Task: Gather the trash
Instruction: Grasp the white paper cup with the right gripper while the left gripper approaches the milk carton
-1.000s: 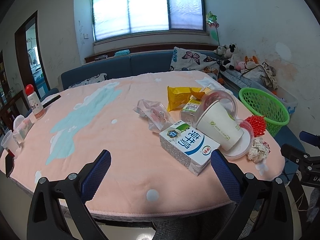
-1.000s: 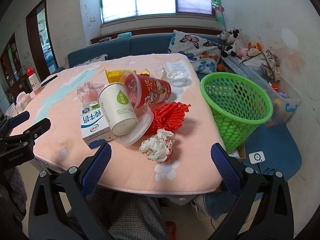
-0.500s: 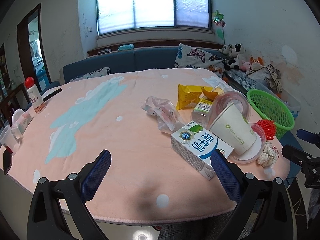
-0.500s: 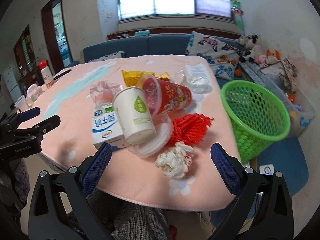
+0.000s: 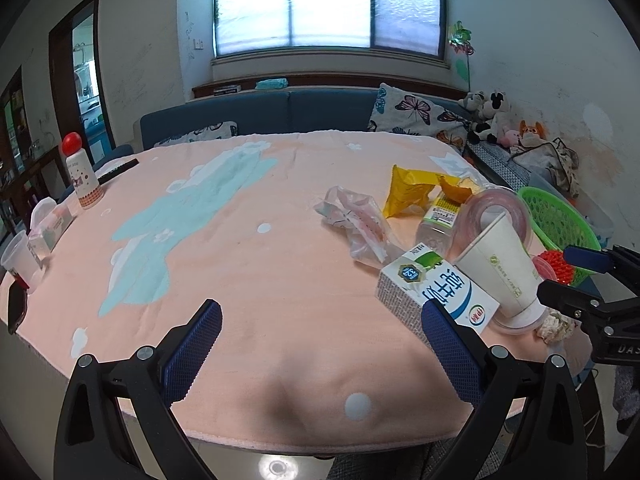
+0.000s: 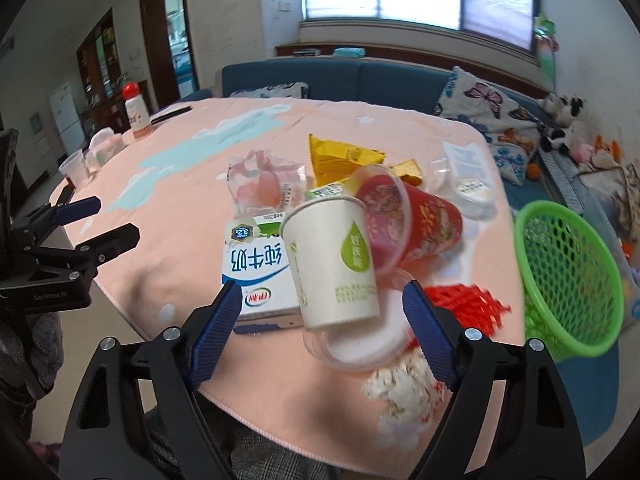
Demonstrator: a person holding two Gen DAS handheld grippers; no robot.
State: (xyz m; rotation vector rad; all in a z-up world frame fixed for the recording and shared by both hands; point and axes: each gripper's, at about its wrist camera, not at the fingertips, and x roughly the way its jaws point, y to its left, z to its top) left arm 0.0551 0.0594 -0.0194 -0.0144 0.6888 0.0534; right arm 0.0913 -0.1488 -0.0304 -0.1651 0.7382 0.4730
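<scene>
Trash is piled on the right side of the pink table: a white paper cup (image 6: 334, 264) lying on a clear lid (image 6: 360, 344), a milk carton (image 6: 258, 276), a red plastic cup (image 6: 416, 224), a yellow wrapper (image 6: 344, 156), a pink plastic bag (image 6: 264, 184), red netting (image 6: 464, 304) and a crumpled paper ball (image 6: 400, 384). A green basket (image 6: 568, 276) stands off the table's right edge. My right gripper (image 6: 322, 340) is open, its fingers either side of the paper cup's base. My left gripper (image 5: 320, 348) is open over bare cloth, left of the carton (image 5: 436, 296).
A red-capped bottle (image 5: 80, 176), clear plastic cups (image 5: 20, 260) and a small box sit at the table's far left edge. A blue sofa (image 5: 280, 112) with butterfly pillows lies behind the table. Soft toys sit by the right wall.
My right gripper has moved left and closer to the trash pile, now framing the paper cup. My left gripper has drifted left and back a little; the pile sits further right in its view.
</scene>
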